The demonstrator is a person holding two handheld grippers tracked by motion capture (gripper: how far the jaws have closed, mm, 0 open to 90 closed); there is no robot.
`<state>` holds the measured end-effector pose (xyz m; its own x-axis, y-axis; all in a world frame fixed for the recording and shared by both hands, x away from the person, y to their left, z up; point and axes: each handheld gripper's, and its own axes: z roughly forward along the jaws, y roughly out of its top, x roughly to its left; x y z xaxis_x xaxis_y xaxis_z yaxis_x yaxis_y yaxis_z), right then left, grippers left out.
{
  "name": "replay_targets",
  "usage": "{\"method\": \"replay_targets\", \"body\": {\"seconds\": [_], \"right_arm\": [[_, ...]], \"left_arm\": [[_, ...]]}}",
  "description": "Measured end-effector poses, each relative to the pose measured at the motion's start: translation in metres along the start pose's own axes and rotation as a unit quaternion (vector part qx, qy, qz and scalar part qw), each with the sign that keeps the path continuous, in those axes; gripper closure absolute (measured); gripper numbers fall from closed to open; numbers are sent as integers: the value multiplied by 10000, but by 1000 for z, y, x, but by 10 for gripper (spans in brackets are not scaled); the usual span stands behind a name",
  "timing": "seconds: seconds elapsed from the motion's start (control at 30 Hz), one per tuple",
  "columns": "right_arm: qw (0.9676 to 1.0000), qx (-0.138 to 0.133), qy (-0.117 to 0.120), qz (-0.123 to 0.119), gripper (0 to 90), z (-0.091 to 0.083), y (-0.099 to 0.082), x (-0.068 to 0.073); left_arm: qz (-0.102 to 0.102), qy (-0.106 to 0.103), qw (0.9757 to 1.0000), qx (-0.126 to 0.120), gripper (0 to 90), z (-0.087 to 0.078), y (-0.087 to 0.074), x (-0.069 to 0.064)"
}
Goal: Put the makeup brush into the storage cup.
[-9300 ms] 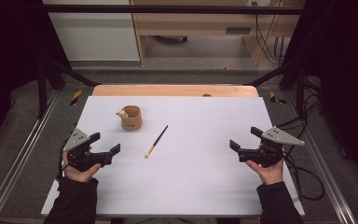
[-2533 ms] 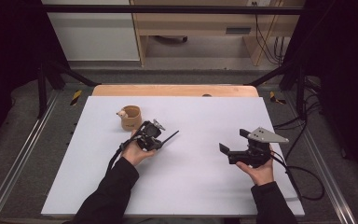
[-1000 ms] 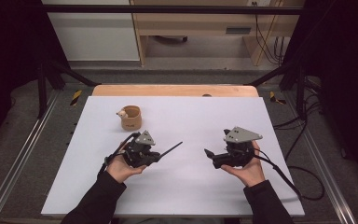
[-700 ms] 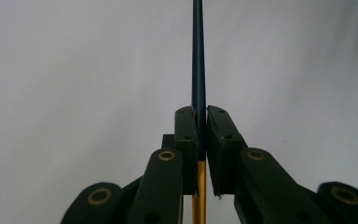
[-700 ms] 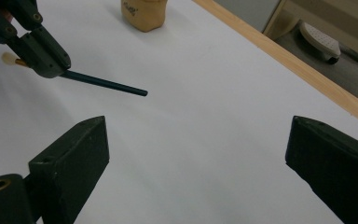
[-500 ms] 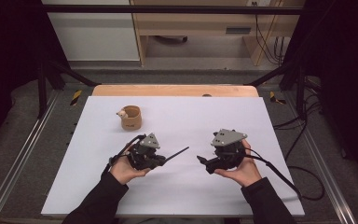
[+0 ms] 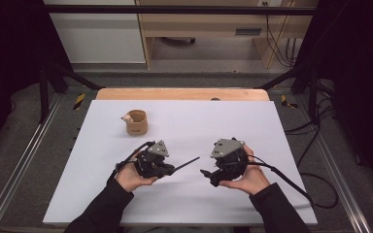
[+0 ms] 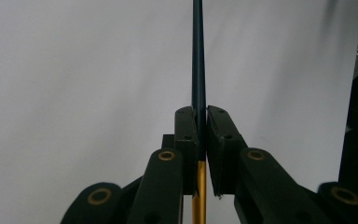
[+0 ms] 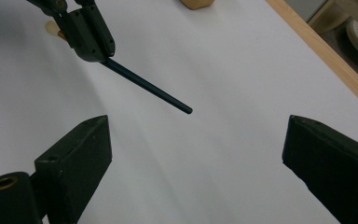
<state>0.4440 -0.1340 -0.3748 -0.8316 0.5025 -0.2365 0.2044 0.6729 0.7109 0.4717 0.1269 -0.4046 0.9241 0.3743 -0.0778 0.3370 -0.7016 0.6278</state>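
Paintbrush [image 7: 185, 164] sits clamped in our left gripper [image 7: 167, 169], its dark handle sticking out past the jaws and pointing toward our right gripper [image 7: 208, 175], lifted clear of the white table [image 7: 252, 121]. In the left gripper view we see both pads pressed tight on the dark shaft [image 8: 198, 70], with a golden section [image 8: 198, 191] below the pinch. Our right gripper stands near the handle's free end [image 9: 186, 110] with its jaws wide apart and nothing between them. We see a small tan cup [image 7: 136, 122] farther back on the table, well apart from both grippers.
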Motion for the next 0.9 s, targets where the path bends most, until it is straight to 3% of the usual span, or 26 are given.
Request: {"method": "replay_targets", "body": {"seconds": [0.17,0.47,0.63,0.9], "right_arm": [[9998,-7,127,-130,114,1,2,4],[9983,233,158,-514,132,3,9,11],[9976,288,217,-587,133,4,13,14],[9945,454,318,-889,143,8,18,21]], "left_arm": [[122,-56,9998,116,832,-2,3,-1],[272,-82,9994,214,832,-2,10,-4],[288,-179,9991,257,832,-2,12,-4],[364,-285,9984,315,832,-4,16,-5]]}}
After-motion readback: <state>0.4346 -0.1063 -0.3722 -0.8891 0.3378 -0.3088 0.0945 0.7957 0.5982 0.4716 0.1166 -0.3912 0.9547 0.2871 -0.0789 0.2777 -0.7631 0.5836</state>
